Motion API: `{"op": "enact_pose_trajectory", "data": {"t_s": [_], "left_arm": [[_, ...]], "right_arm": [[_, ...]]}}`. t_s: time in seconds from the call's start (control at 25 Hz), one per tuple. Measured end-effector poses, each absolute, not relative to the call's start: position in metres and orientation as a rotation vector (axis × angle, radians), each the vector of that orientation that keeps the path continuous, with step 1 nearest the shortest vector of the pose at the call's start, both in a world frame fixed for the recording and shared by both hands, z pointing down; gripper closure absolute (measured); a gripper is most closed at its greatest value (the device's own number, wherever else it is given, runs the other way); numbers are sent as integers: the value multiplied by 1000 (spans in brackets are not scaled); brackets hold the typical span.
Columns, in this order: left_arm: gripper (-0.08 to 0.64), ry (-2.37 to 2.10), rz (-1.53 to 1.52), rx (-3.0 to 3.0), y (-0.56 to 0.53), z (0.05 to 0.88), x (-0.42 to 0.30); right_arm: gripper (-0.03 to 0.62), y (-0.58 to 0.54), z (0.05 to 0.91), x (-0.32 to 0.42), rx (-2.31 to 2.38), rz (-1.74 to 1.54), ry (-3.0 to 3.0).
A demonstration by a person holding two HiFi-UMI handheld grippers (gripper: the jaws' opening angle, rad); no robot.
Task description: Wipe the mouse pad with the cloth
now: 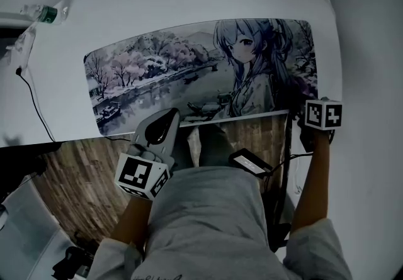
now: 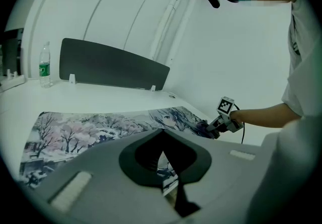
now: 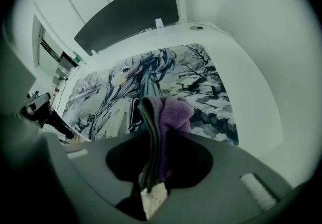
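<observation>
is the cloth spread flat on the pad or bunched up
Bunched up: the purple cloth is folded and clamped between the jaws of the right gripper, not laid out on the mouse pad.

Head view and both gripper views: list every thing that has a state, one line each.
Mouse pad: flat on the white desk, nothing resting on its middle.
Cloth: bunched, clamped in the right gripper's jaws; contact with the pad cannot be told.
Right gripper: jaws shut on the cloth, at the pad's right end.
Left gripper: jaws together, nothing between them, at the pad's near edge.
Water bottle: upright, capped.
</observation>
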State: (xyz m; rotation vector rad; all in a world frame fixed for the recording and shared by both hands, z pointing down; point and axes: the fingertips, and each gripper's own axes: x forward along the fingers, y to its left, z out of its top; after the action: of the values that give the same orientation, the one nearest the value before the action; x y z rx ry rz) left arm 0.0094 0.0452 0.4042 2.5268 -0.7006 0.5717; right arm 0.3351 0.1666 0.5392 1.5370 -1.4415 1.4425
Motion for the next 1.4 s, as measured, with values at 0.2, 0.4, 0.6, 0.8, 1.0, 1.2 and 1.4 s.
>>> {"op": "enact_pose_trajectory", "data": {"t_s": [0.2,0.4,0.6,0.8,1.0,1.2,1.4], "left_arm": [[545,-711,565,2516,40,407,-21],[545,-717,564,2507,33,408,-48],[545,-728,566,2505,26,405,-75],[545,-751,554,2502,25,408,-109],[545,-777,553,2501,18,400,-139],[545,-800,528,2502,15,404,-173],[545,-831,519,2488,12,405,-208]], "right_arm": [[497,158,539,309,1533,1438,-1436],[497,147,538,276,1515,1442,-1455],[497,134,538,240,1477,1431,-1486],[497,122,538,201,1436,1416,-1514],[497,108,537,162,1409,1410,-1552],[499,95,536,119,1373,1397,-1587],[499,79,535,70,1319,1362,-1630]]}}
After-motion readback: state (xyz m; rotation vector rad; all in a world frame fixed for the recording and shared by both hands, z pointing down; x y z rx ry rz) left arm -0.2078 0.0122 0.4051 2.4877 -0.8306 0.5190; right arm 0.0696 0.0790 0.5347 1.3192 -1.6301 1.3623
